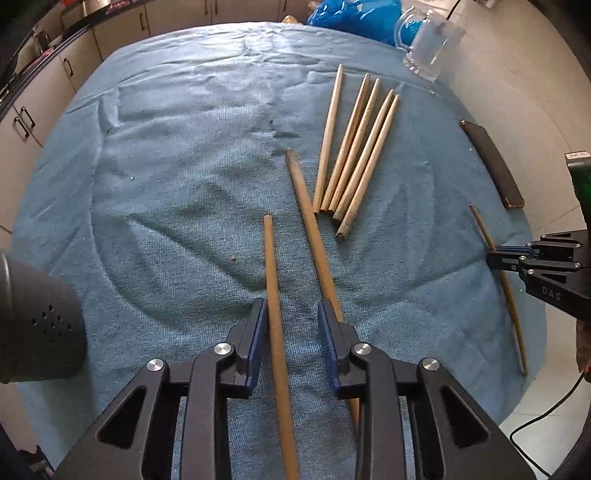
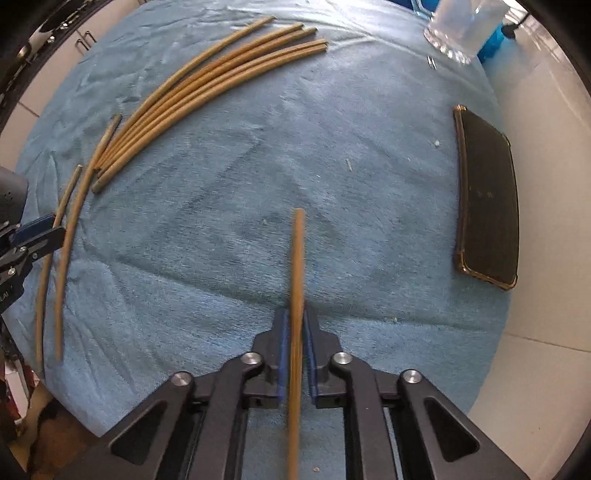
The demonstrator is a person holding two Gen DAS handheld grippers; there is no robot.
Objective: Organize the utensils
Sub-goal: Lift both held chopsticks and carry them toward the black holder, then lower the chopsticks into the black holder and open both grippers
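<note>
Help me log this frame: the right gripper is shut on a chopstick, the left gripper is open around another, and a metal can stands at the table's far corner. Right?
Not quite: in both wrist views it is a clear glass mug, not a metal can. The right gripper is shut on a chopstick; the left gripper is open around another chopstick.

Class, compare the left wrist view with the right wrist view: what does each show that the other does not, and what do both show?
Only the left wrist view shows the cabinets, the blue plastic bag and the left gripper open around a chopstick lying on the cloth.

Only the right wrist view shows the right gripper from behind, shut on a single chopstick, and the phone's whole face.

Both show the blue cloth, the group of five chopsticks, the glass mug and the phone.
</note>
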